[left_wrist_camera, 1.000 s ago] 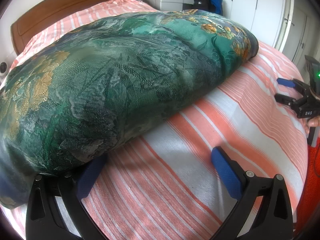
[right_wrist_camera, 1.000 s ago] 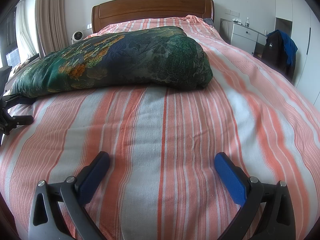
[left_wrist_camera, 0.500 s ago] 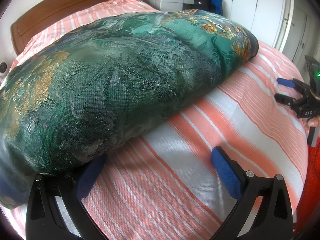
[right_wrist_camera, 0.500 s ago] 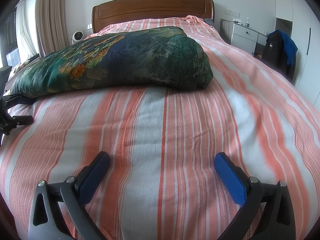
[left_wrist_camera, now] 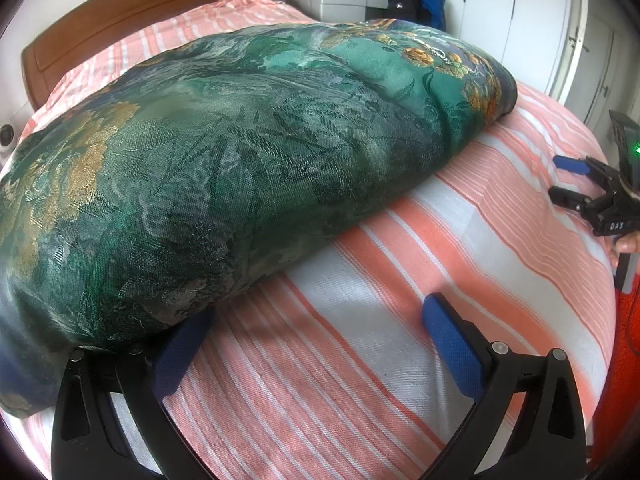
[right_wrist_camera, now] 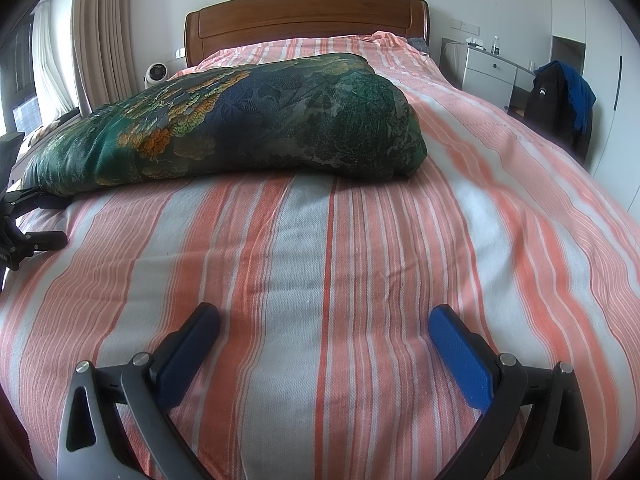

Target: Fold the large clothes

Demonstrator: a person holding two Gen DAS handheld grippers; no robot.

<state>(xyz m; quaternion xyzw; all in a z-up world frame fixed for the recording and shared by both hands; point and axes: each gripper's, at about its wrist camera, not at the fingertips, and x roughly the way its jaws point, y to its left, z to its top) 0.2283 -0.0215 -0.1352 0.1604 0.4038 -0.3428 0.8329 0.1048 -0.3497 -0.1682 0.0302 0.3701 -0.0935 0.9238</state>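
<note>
Two grippers in view, both with jaws spread wide and nothing between them. Left gripper (left_wrist_camera: 316,344): black plastic arms, blue textured pads (left_wrist_camera: 450,344); its left pad sits right at the lower edge of the folded green garment (left_wrist_camera: 248,152), partly tucked under the overhanging cloth, contact not resolvable. Right gripper (right_wrist_camera: 324,344): same build, hovering low over bare bedspread (right_wrist_camera: 320,248), well apart from the garment (right_wrist_camera: 256,120). Garment: thick, puffy, folded into a long rounded bundle lying across the bed toward the headboard (right_wrist_camera: 304,16); brocade-like weave, glossy, dark green and teal with gold-orange floral patches; surface smooth with shallow creases near the right end. Whether it is a coat, robe or quilted piece cannot be told; no sleeves or collar visible. Bedspread: coarse woven cotton, orange and white stripes, slight wrinkles mid-bed. Headboard: polished brown wood, curved top. In the left wrist view the right gripper (left_wrist_camera: 576,184) appears at the frame edge, with a fingertip of the person's hand (left_wrist_camera: 628,244) beneath it, mostly cut off. In the right wrist view the left gripper (right_wrist_camera: 28,220) is cropped at the left border, one finger hidden under the garment's corner. Near-left end of the bundle blurs into the lens rim. White drawers (right_wrist_camera: 492,72) and a dark jacket (right_wrist_camera: 560,96) stand beside the bed.
</note>
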